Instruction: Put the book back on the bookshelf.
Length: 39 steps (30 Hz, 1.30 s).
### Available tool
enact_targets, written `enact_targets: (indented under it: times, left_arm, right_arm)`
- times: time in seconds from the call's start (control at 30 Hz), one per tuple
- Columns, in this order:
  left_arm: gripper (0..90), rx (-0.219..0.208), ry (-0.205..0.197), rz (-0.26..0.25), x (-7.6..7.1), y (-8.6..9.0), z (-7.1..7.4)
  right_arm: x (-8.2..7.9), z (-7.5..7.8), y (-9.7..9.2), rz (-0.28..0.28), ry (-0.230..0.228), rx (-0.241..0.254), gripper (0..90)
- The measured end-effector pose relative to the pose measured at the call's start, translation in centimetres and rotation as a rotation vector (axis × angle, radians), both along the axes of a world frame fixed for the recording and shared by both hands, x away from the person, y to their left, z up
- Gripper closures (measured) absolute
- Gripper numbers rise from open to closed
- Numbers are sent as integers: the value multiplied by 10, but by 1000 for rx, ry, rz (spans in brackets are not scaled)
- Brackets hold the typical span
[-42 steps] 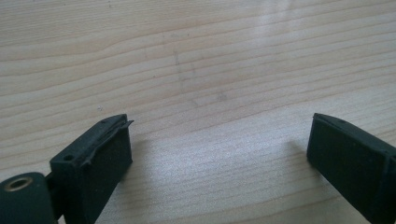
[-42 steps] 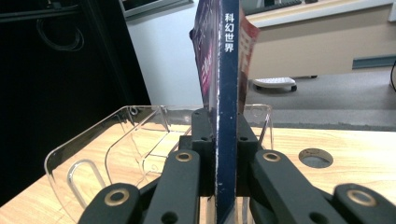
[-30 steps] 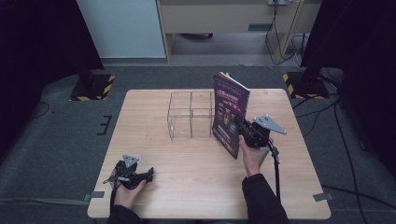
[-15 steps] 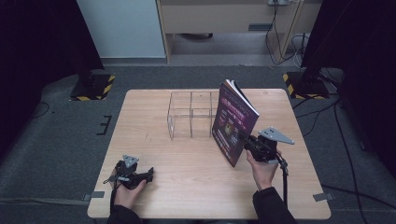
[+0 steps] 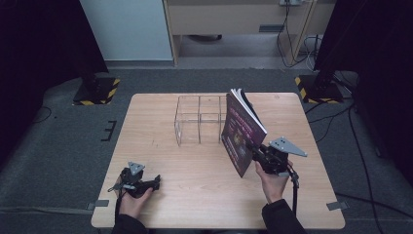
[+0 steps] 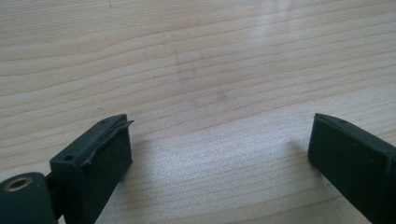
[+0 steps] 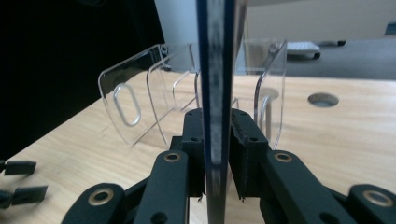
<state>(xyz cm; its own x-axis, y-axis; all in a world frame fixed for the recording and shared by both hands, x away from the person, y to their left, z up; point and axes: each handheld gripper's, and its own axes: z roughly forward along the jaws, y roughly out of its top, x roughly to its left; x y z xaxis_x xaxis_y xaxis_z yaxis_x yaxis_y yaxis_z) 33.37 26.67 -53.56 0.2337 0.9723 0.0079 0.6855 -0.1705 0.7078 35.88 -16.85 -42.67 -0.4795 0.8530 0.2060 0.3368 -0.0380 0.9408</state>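
Observation:
A thin book with a purple cover [image 5: 240,132] stands tilted above the table, just right of a clear plastic divider box [image 5: 198,119]. My right gripper [image 5: 254,150] is shut on the book's lower edge. In the right gripper view the book's edge [image 7: 215,70] runs up between both pads of that gripper [image 7: 217,140], and the clear box [image 7: 140,98] stands behind it. Those jaws have just been opening slightly with the book still between them. My left gripper [image 5: 157,181] rests on the table at the near left. It is open [image 6: 219,154], with bare wood between its pads.
The wooden table [image 5: 160,146] has a round hole [image 7: 323,99] near its right side. Black stands with yellow-striped bases [image 5: 97,90] sit on the floor beyond the far corners. A cable trails from the right gripper over the near edge.
My right hand has carried the book a little to the right and toward the near edge, away from the clear box. The left hand has stayed put.

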Motion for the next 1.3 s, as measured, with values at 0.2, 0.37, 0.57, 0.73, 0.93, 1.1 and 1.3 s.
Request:
enact_targets:
  times: [0.2, 0.37, 0.57, 0.73, 0.93, 1.1, 1.3]
  left_arm:
    - [53, 0, 0, 0, 0, 0, 0]
    - [53, 0, 0, 0, 0, 0, 0]
    - [53, 0, 0, 0, 0, 0, 0]
    - [53, -1, 0, -1, 0, 0, 0]
    - [52, -1, 1, -1, 0, 0, 0]
    - [51, -4, -1, 1, 0, 0, 0]
    - [51, -4, 0, 1, 0, 0, 0]
  right_arm:
    - [7, 10, -2, -21, -12, 11, 761]
    - [17, 19, -6, -37, 11, 26, 824]
    - [16, 21, -3, -58, 16, 30, 842]
    - [18, 25, 4, -66, -11, 14, 844]
    - [28, 33, 13, -68, -17, 8, 845]
    - [41, 41, 18, -95, -39, 13, 844]
    - [59, 42, 23, -145, -75, 27, 844]
